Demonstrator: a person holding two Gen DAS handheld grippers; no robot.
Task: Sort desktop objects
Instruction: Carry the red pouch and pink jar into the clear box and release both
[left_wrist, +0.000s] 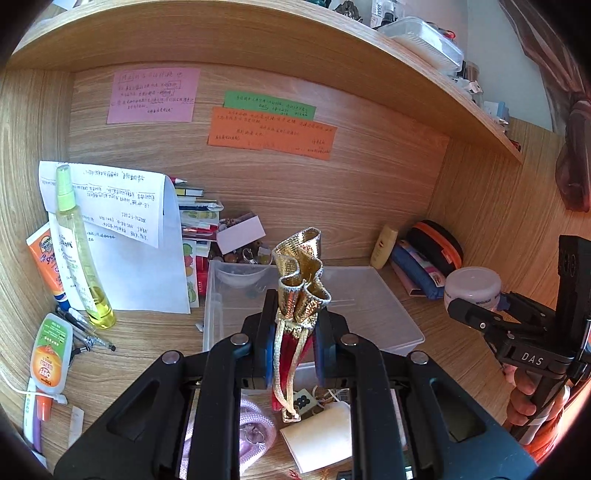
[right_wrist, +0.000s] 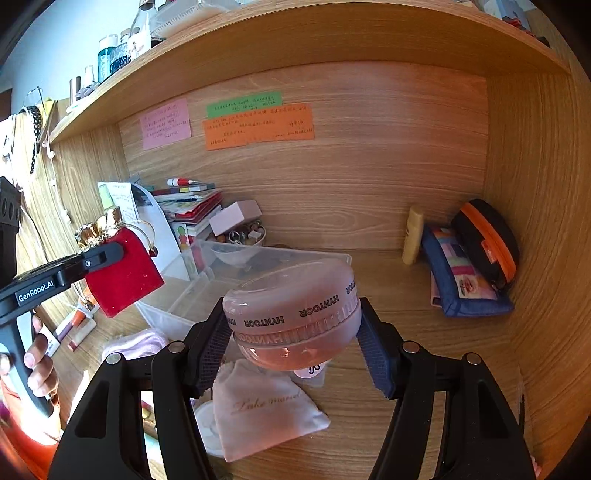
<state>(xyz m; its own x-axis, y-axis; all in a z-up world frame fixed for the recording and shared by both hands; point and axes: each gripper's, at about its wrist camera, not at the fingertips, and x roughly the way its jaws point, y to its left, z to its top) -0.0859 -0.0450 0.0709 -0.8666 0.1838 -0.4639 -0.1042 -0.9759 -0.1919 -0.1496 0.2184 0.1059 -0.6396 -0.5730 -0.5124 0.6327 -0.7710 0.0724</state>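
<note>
The left gripper (left_wrist: 291, 354) is clamping its jaws tight on the neck of a small red velvet drawstring pouch (right_wrist: 123, 273), whose gold lamé ruffle is fanning out above the pads and whose braided gold cords are dangling below. The right gripper (right_wrist: 295, 332) is gripping a squat round HYNTOOR jar (right_wrist: 291, 314) by its sides, the jaws standing about half spread across its frosted pink plastic; the ribbed band where lid meets base is sitting roughly level with the pads. Both things are hanging in the air over the wooden desk (right_wrist: 369, 413).

Under them a white cloth pouch (right_wrist: 264, 410) with script lettering is lying flat, soft and creased, beside a pale pink knitted pouch (right_wrist: 136, 341). Just beyond, a clear plastic tray (left_wrist: 369, 295) is waiting, shallow and rigid, with a small clear bowl (left_wrist: 240, 275) in its far left corner. It looks like the likely drop-off for both items.

The jar seems the riskier load: its wall is smooth and curved, so it could be rolling or slipping out if the hand tilts. The pouch's loose cords might be snagging on the tray rim during lowering. With both hands converging on one tray, the grippers could be knocking together.

Farther back, a blue pencil case (right_wrist: 461, 280) and a black case with an orange zip (right_wrist: 487, 236) are leaning against the right wall.
</note>
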